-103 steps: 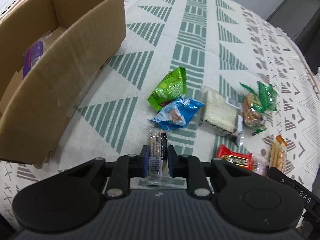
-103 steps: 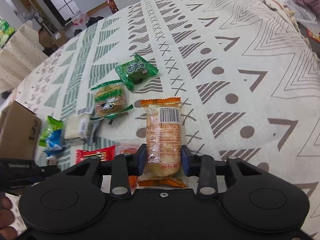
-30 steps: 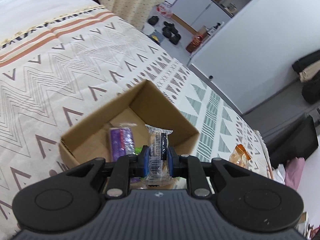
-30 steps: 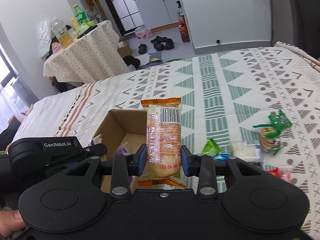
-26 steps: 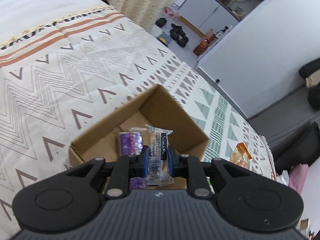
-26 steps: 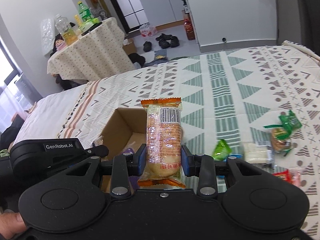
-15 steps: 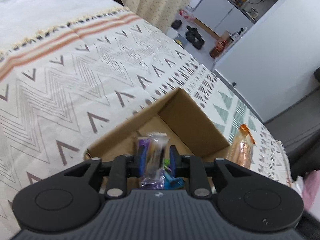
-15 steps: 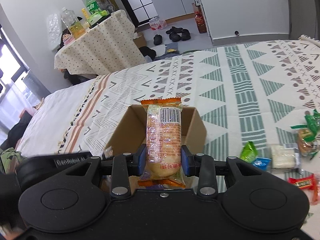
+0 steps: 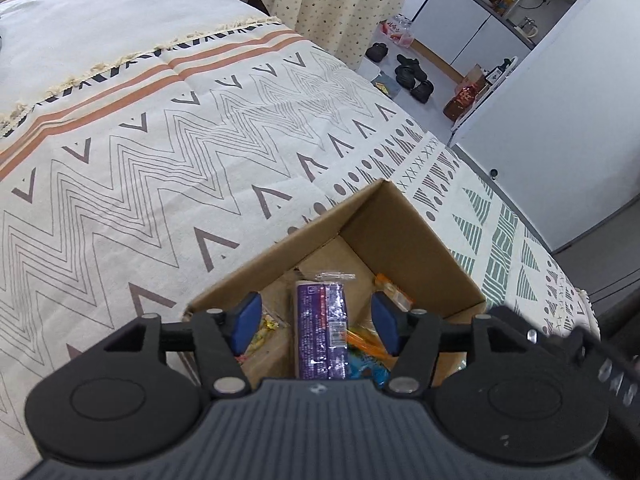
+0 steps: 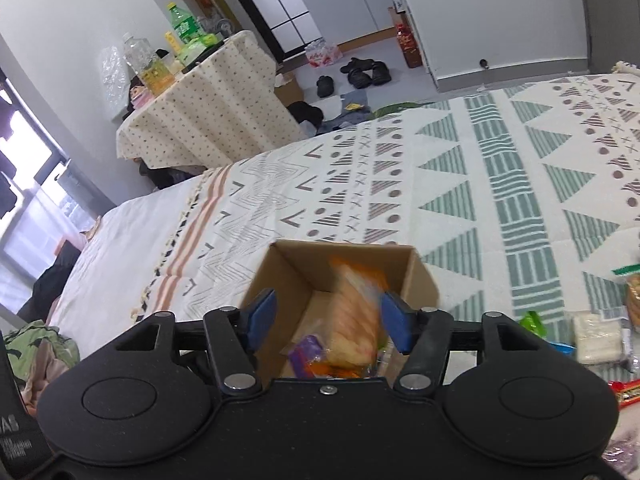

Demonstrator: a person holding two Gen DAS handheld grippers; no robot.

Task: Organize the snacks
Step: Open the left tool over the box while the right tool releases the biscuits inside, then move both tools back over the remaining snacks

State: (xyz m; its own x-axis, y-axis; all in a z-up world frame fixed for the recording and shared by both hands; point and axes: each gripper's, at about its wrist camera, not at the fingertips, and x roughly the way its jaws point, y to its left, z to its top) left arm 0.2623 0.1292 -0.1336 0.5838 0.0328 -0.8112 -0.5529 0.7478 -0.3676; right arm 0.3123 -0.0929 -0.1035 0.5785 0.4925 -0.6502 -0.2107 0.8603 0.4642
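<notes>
The left hand-held gripper [image 9: 316, 322] tilts steeply downward, its jaws just opened to a moderate gap, the blue pads [image 9: 245, 322] pressing on nothing. The right hand-held gripper [image 10: 328, 320] also angles downward, its jaws likewise just parted and gripping nothing.

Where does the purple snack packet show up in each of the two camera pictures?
Left wrist view: purple snack packet lies in the cardboard box, bottom centre, between the open claw tips.
Right wrist view: only its corner shows, low in the box, left of centre.
Shared landmark: the cardboard box.
</notes>
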